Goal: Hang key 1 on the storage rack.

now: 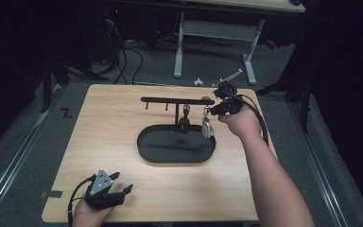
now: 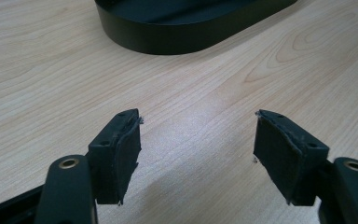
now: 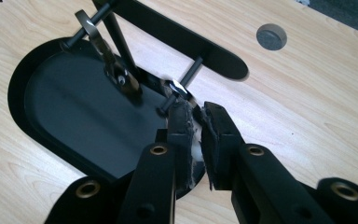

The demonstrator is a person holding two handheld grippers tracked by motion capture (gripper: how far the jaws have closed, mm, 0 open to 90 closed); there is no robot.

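Note:
A black hanger stand has a bar [image 1: 177,100] with pegs above an oval tray [image 1: 170,146]. A dark key fob [image 1: 185,124] hangs from a middle peg. A silver fob [image 1: 207,127] hangs by its metal ring [image 3: 177,87] on the right peg [image 3: 192,70]. My right gripper [image 1: 211,110] is at that ring. In the right gripper view its jaws [image 3: 196,112] stand a narrow slit apart, and the ring lies just at their tips. My left gripper [image 1: 116,189] rests at the table's near left, wide open [image 2: 198,149] with nothing between the pads.
The wooden table [image 1: 113,127] carries the stand in its middle. A round grey plug [image 3: 271,37] sits in the tabletop behind the bar's right end. The tray's rim [image 2: 191,32] lies ahead of my left gripper. A white desk frame [image 1: 179,42] stands beyond the table.

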